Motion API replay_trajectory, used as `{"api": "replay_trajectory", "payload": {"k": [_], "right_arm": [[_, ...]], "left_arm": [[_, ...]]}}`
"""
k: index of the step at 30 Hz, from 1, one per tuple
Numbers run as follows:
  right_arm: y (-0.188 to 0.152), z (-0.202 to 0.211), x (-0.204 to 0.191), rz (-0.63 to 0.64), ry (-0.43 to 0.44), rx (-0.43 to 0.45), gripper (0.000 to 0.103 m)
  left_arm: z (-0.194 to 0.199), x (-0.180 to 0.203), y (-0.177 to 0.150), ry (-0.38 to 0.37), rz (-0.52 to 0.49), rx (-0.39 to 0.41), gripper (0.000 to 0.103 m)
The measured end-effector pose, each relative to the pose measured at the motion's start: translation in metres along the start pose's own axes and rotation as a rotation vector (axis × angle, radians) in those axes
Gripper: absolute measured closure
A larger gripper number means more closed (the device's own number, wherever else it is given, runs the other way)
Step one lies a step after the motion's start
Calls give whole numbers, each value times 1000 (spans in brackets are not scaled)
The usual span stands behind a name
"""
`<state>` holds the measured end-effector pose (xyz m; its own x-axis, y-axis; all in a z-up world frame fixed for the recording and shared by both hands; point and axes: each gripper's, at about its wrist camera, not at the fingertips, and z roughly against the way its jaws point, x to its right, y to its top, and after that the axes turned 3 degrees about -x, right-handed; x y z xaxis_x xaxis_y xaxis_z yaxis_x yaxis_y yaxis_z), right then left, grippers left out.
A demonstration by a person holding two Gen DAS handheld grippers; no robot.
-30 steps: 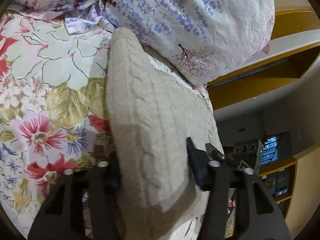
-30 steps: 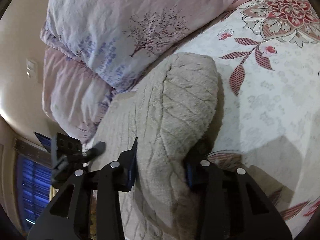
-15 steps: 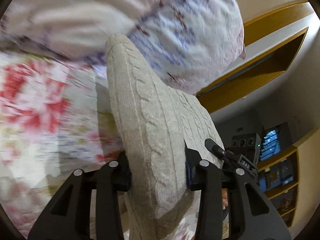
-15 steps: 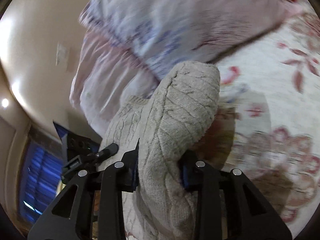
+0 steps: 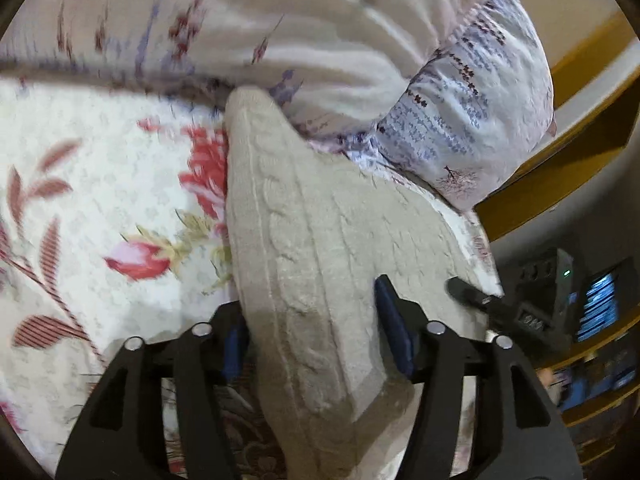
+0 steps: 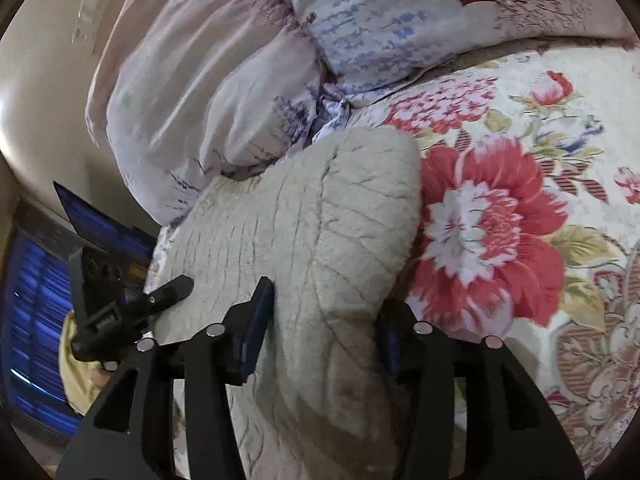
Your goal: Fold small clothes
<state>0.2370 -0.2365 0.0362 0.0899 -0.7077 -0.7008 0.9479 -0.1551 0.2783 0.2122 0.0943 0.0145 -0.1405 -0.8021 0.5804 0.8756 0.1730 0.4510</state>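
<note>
One thick, cable-knit beige sweater (image 5: 320,248) bunches on quilted floral bedspread (image 5: 100,208).

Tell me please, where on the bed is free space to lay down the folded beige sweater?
Free: the floral bedspread beside the beige sweater, on the side away from the bed edge; the left wrist view shows its open stretch too. Crowded: the pillows just beyond the sweater. Both grippers' jaws, left gripper and right gripper, are opening around it.

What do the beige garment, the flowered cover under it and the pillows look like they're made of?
Beige garment: thick knit, probably wool or acrylic; raised cable ribs, matte.
Flowered cover: printed woven fabric, faintly embossed, perhaps quilted.
Pillows: thin, smooth printed cotton-like cloth, creased.
</note>
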Motion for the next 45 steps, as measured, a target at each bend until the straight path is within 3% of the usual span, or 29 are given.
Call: {"api": "replay_trajectory", "payload": {"k": [6,7,8,11,14,18,20,23,28,30,32,34,37,45], "right_arm": [[12,3,14,-75,7,64,54],[15,-2,12,-67,-1,70,64],[17,-4,10,-55,-6,74,81],[21,-8,-4,30,-144,113,92],[21,-14,2,12,-248,92,93],[18,-10,1,51,-282,83,91],[11,1,-9,92,-306,111,74],[-7,23,-24,178,-289,157,62],[-42,38,-50,335,-234,156,62],[-54,32,-59,403,-258,121,62],[-64,21,-63,466,-345,53,67],[-70,10,-57,476,-413,-18,67],[-70,13,-50,423,-406,-30,67],[-86,13,-57,461,-489,27,66]], "left_arm": [[33,31,-12,158,-233,226,34],[36,38,-13,169,-270,252,32],[38,47,-13,182,-316,273,29],[30,58,-12,211,-375,257,29],[17,59,-13,220,-388,193,31],[10,53,-17,269,-385,164,32],[17,49,-20,259,-365,162,32],[30,45,-27,270,-365,169,31],[38,41,-47,296,-385,136,28],[36,41,-56,315,-410,120,28],[31,40,-64,355,-437,97,27],[27,37,-67,366,-435,77,27],[22,34,-68,378,-418,50,28],[19,33,-70,403,-425,43,27]]}}
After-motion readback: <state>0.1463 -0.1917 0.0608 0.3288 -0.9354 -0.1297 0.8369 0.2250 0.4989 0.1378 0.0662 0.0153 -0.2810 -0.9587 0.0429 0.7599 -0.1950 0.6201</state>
